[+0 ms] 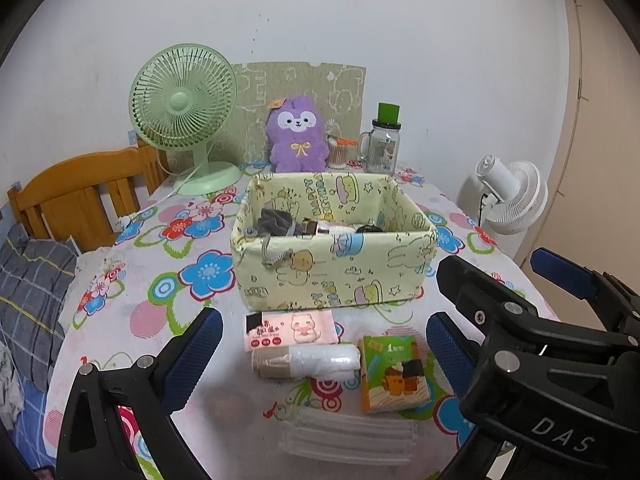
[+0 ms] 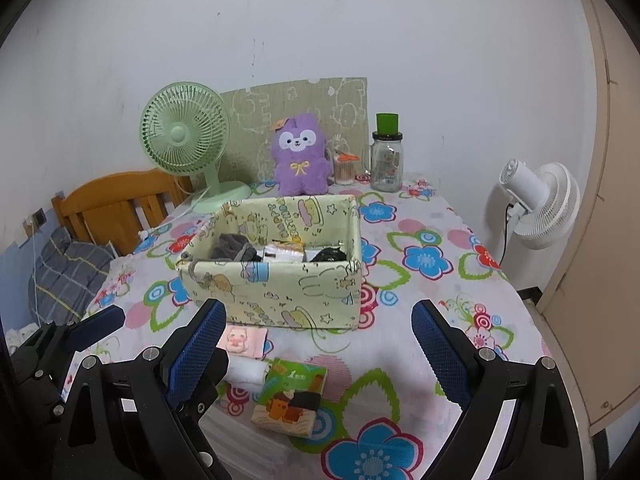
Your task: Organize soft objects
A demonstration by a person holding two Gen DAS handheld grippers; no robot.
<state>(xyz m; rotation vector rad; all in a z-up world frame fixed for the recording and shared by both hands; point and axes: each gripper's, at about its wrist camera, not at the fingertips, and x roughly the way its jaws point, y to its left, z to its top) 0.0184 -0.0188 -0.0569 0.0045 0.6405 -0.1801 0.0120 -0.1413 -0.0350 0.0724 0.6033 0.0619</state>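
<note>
A yellow-green fabric box [image 1: 332, 276] [image 2: 280, 292] stands mid-table, holding a grey cloth [image 1: 276, 222] [image 2: 232, 246] and small dark items. In front of it lie a pink wipes pack [image 1: 292, 330] [image 2: 242, 342], a white plastic roll [image 1: 306, 360] [image 2: 250, 372], a green-orange tissue pack [image 1: 396, 374] [image 2: 290, 398] and a clear mask packet [image 1: 348, 434]. My left gripper [image 1: 324, 344] is open above these items. My right gripper [image 2: 320, 348] is open, empty, and shows at right in the left wrist view [image 1: 492, 276].
A purple plush [image 1: 296, 134] [image 2: 300, 156], green fan [image 1: 184, 116] [image 2: 184, 140], glass jar [image 1: 382, 144] [image 2: 387, 160] and cotton swabs [image 1: 338, 152] stand along the back. A wooden headboard [image 1: 80, 196] is left; a white fan [image 2: 536, 200] is right, beyond the table edge.
</note>
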